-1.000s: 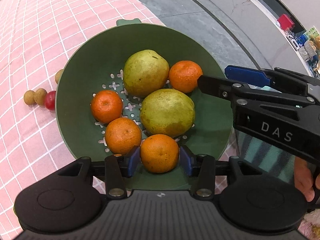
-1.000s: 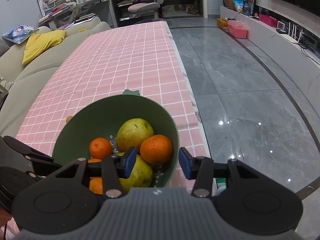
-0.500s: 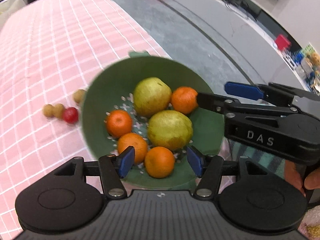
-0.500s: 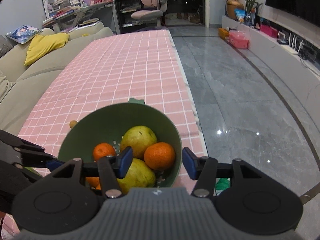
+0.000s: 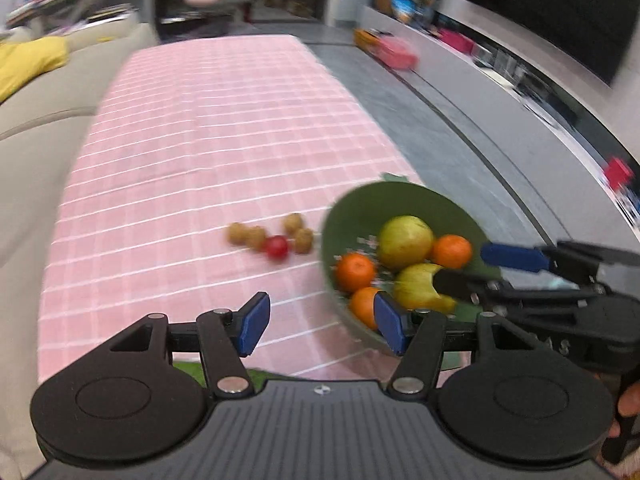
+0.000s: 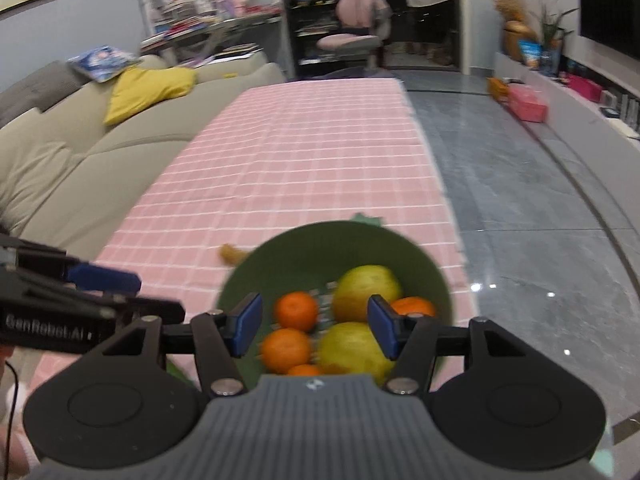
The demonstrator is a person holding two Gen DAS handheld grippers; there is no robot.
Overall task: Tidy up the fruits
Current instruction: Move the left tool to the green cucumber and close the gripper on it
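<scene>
Both views are pretty smeared with motion blur, the left wrist one worse: the pink checked tablecloth point(image 5: 224, 152) lines streak and the small fruits point(image 5: 272, 238) are fuzzy blobs. Light is even indoor light, medium bright, soft shadows only. Bright ceiling-light spots glare off the glossy grey floor point(image 6: 520, 216). Heavy fisheye bending at the edges, dark corners.

We see the green bowl point(image 6: 436, 280) blurred, its near rim hidden behind the right gripper's body. Left of the bowl, small fruits point(image 5: 276, 236) smear together; we cannot name the brown ones.
</scene>
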